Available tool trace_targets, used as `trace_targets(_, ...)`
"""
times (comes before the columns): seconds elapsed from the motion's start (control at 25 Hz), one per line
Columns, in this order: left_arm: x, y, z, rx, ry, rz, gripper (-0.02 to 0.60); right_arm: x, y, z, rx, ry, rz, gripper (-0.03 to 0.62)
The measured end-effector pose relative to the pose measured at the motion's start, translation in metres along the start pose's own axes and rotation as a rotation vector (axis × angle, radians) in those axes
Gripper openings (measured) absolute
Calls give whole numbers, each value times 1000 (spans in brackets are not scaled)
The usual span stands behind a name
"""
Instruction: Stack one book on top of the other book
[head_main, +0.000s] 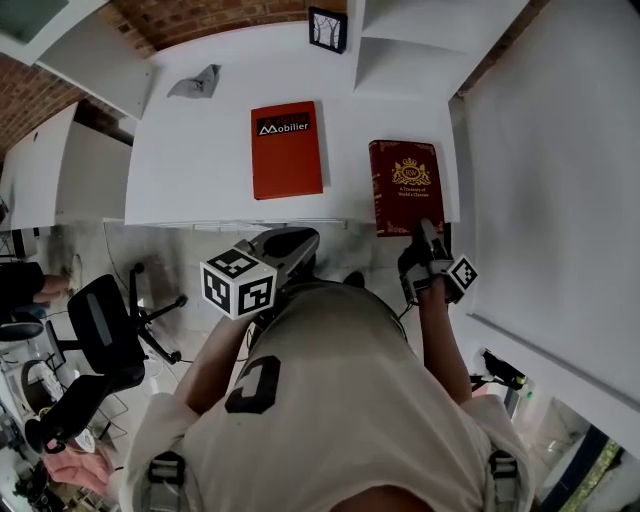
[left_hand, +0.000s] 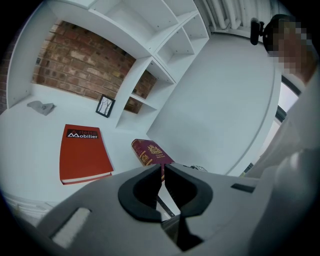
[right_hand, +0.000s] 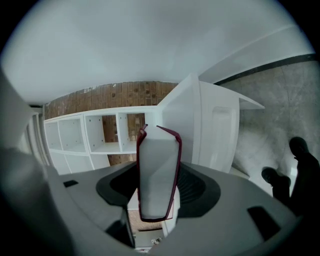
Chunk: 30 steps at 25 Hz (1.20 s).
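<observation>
While R gripper (head_main: 425, 238) fingers grasp maroon book (head_main: 405, 180) by its near end, at right end of counter (head_main: 200, 150), orange book (head_main: 287, 150) lies flat, well apart to left. L gripper (left_hand: 163, 167) fingers clenched, empty.

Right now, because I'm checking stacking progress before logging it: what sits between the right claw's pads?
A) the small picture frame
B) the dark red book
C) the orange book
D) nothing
B: the right gripper view shows the right claw closed on the dark red book, its pale page edge facing the camera; the orange book lies apart, untouched.
</observation>
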<state>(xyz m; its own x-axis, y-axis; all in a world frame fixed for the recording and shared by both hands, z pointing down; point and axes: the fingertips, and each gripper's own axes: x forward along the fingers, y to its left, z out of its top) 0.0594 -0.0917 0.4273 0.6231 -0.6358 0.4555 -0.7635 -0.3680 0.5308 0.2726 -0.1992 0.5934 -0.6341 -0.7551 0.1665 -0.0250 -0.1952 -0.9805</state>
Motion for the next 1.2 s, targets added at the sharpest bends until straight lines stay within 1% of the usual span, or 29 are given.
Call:
trace_targets(0.32, -1, -15, -8, 2, -11, 40, 20, -5, 1, 6, 22, 24, 17, 215)
trace_targets(0.48, -7, -18, -15, -16, -24, 93, 18, -3, -1, 8, 47, 47, 26, 215)
trace_targets(0.64, -15, -21, -30, -48, -25, 149, 18, -1, -2, 14, 60, 64, 40, 215)
trace_targets(0.8, -24, -22, -41, -71, -35, 183, 18, 4, 0, 17, 63, 70, 60, 215)
trace_targets(0.92, -29, -21, -43, -73, -43, 183, 18, 3, 8, 15, 64, 64, 79, 215)
trace_targets(1.08, -31, -20, -35, -53, -64, 152, 19, 2, 20, 11, 54, 56, 98, 215)
trace_targets(1.2, -38, -13, -30, -45, -80, 134, 18, 1, 26, 7, 44, 40, 97, 215)
